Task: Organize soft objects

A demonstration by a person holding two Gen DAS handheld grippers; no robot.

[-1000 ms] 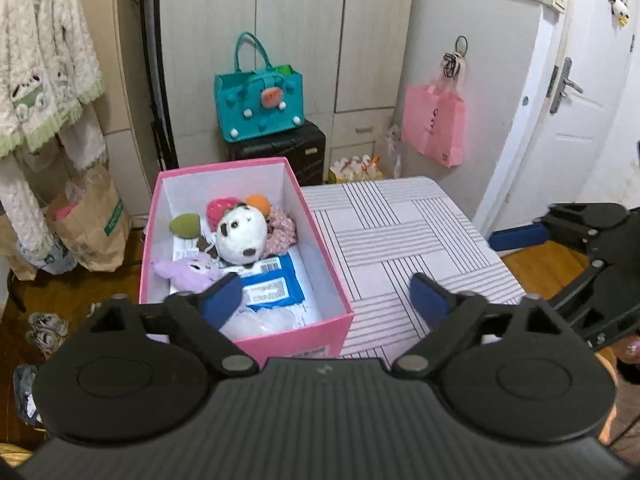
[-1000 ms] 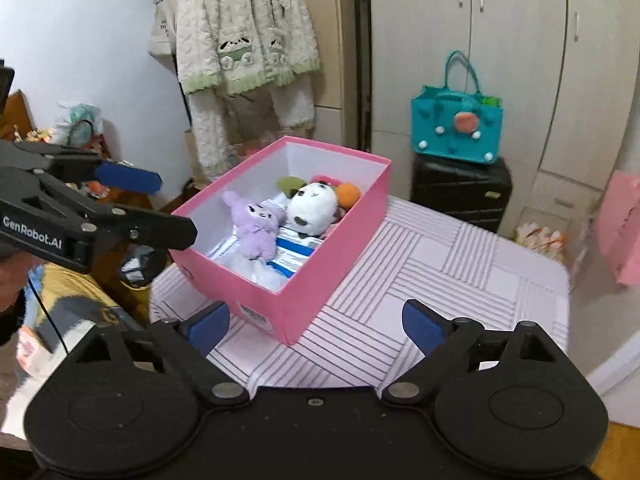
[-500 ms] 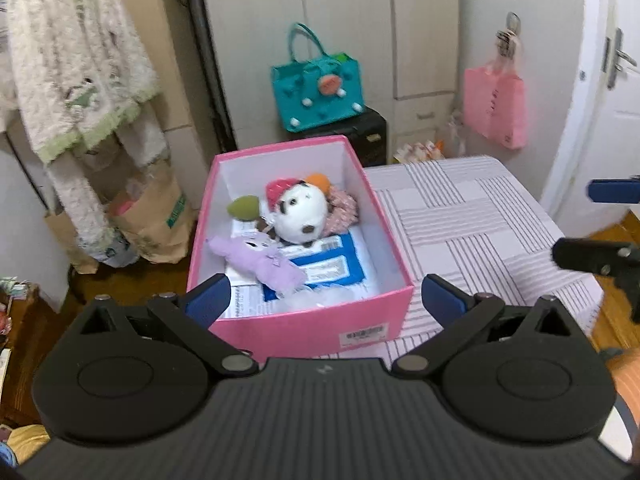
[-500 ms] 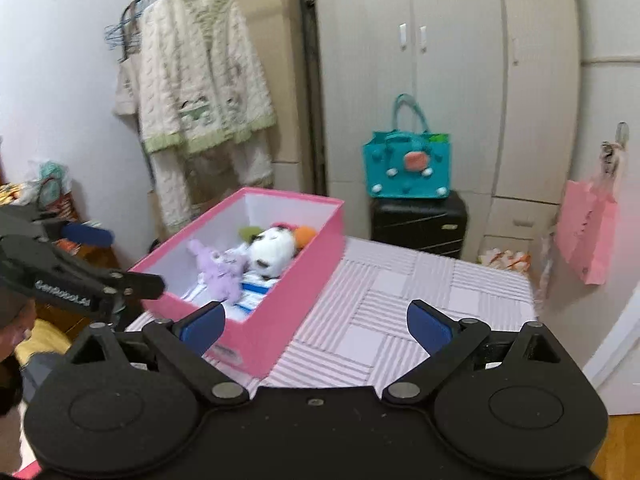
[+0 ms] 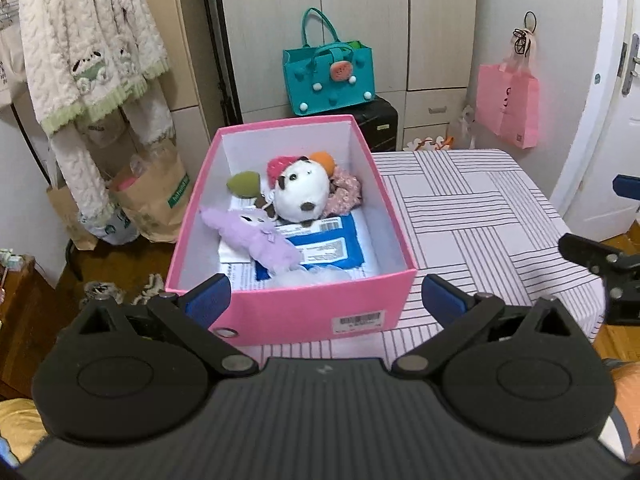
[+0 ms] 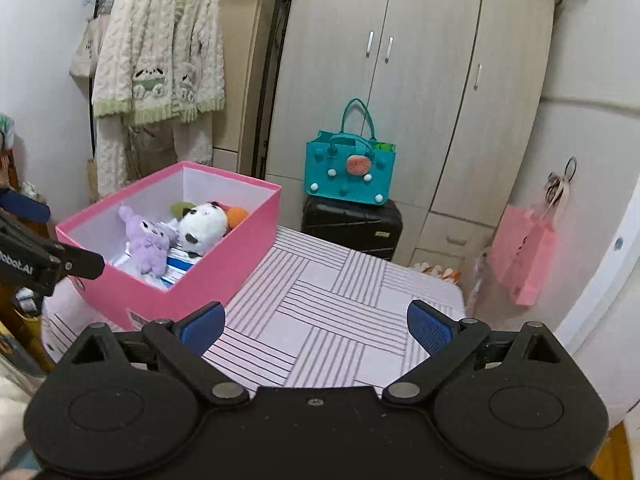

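A pink box (image 5: 296, 312) (image 6: 224, 264) stands on the striped table (image 5: 472, 216) (image 6: 332, 312). Inside lie a white panda plush (image 5: 302, 194) (image 6: 202, 226), a purple plush (image 5: 256, 240) (image 6: 148, 242), a blue packet (image 5: 328, 250), a green soft piece (image 5: 243, 184), a red one, an orange one and a floral scrunchie (image 5: 346, 192). My left gripper (image 5: 326, 300) hangs open just in front of the box's near wall, nothing between its fingers. My right gripper (image 6: 314, 326) is open above the bare table, right of the box, holding nothing.
A teal handbag (image 5: 330, 74) (image 6: 350, 172) sits on a black suitcase (image 6: 352, 224) before the wardrobe. A pink bag (image 5: 508, 104) (image 6: 522, 258) hangs at right near a white door (image 5: 612, 92). A cream cardigan (image 6: 160, 48) hangs at left, paper bags (image 5: 152, 196) below.
Both grippers have pulled back from the box and tilted up, so more of the room shows. The left jaws opened a little wider. The toys stayed put in the box.
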